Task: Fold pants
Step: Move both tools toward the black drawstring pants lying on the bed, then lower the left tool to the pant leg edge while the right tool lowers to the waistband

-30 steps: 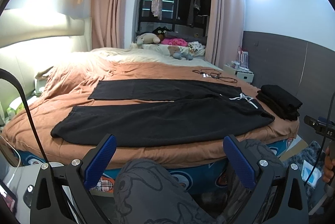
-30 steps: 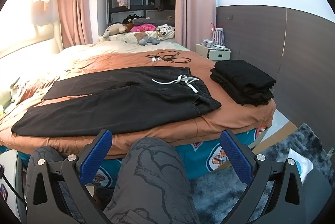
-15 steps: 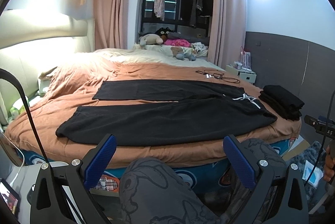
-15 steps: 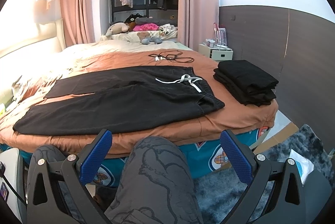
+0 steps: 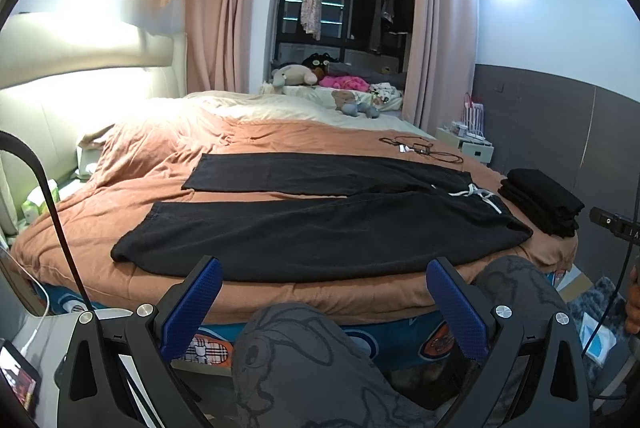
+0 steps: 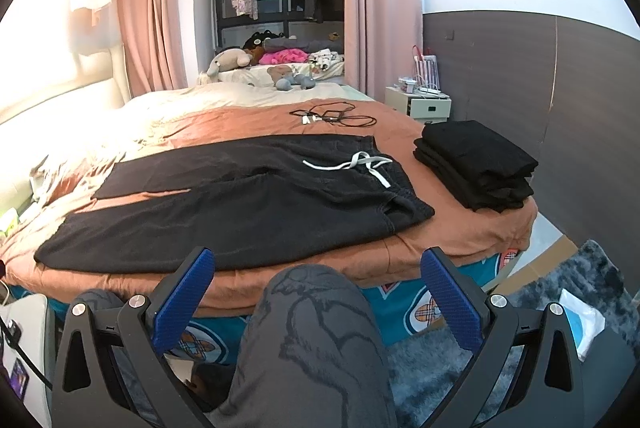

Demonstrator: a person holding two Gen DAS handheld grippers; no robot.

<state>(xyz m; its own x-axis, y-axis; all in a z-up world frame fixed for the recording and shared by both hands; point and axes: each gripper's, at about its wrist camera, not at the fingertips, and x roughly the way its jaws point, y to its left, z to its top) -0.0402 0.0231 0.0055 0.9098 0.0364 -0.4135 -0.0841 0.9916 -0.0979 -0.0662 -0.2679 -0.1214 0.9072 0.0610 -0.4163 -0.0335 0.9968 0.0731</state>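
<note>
Bed (image 5: 120,196) — pants (image 5: 320,232), folded stack (image 6: 476,164), cables (image 6: 332,116).

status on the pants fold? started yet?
Done: a folded black stack sits at the bed's right end. In hand: nothing; left gripper and right gripper are open, short of the bed. Left: black pants lie flat, legs apart, no fold made.

A knee (image 6: 316,312) is hiding the bed's (image 6: 460,240) near edge between the right gripper's (image 6: 320,292) spread fingers, and another knee (image 5: 296,348) is doing likewise in the left view. The frame edge is cutting off a hand (image 5: 633,300) at far right. The cables (image 6: 332,116) beyond the pants (image 6: 240,212) are showing too small to identify.
</note>
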